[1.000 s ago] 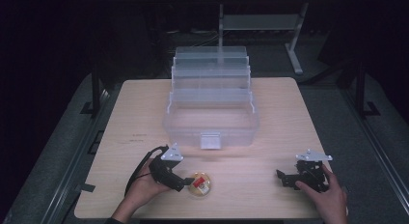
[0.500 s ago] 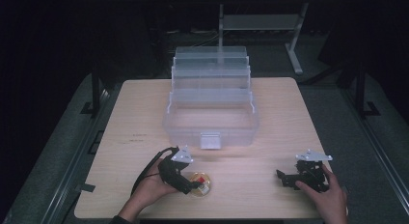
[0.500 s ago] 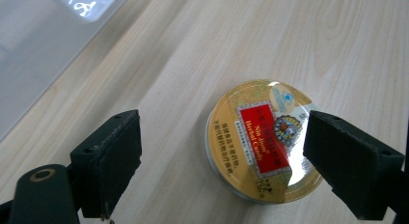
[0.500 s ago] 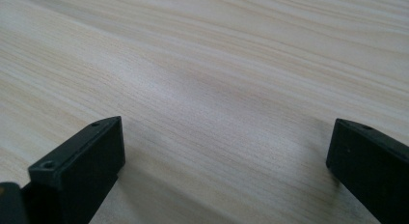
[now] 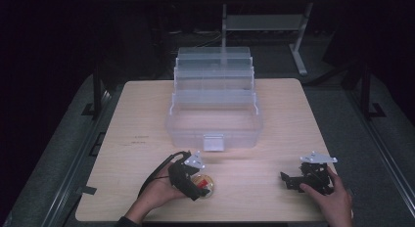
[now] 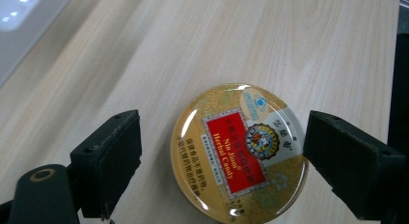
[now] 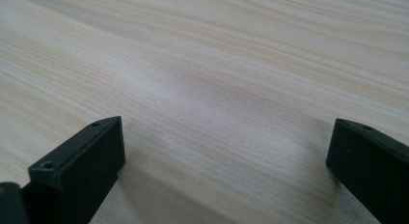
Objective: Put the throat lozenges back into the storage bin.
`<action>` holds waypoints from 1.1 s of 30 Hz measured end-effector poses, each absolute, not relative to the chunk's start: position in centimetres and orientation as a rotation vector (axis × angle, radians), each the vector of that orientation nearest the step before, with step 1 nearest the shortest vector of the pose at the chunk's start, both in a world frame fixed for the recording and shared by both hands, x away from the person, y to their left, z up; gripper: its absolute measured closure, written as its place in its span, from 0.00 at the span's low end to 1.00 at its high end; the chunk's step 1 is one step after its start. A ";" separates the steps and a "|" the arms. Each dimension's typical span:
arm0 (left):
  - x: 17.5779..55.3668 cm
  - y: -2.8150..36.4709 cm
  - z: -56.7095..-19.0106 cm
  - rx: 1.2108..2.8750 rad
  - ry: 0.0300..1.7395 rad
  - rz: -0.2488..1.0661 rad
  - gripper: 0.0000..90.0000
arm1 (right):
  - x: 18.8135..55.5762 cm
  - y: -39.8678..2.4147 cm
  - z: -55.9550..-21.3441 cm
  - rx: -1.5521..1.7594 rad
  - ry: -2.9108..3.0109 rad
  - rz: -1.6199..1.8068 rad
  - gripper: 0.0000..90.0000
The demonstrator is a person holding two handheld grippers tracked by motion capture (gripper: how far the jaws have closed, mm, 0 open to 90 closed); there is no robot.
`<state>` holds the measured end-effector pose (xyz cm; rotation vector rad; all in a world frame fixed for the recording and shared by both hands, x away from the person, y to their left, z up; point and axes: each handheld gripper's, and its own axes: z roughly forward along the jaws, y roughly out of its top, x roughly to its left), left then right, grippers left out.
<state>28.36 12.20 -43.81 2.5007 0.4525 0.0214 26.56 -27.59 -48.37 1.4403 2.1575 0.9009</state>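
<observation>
left gripper (image 5: 198, 180) tilted over tin (image 6: 239, 153), jaws apart

A clear plastic box (image 5: 214, 120) stands on the table (image 5: 293, 114), midway between the left and right edges and nearer the far edge, its tiered trays stepped up toward the back and a small latch on its near wall. A round tin (image 5: 203, 185) with a gold lid and a red label lies flat near the near edge, left of the middle; its label reads "Herbal Candy" in the left gripper view (image 6: 239, 154). Beyond the far edge, a grey stand (image 5: 264, 24) rises from the dark floor
</observation>
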 end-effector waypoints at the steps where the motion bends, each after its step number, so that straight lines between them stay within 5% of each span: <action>1: 28.3 12.1 -43.8 2.509 0.446 0.019 0.14 | 26.6 -27.6 -48.4 1.441 2.157 0.901 0.00; 33: 27.9 10.1 -44.8 2.656 0.349 0.022 0.15 | 26.6 -27.6 -48.4 1.440 2.158 0.901 0.00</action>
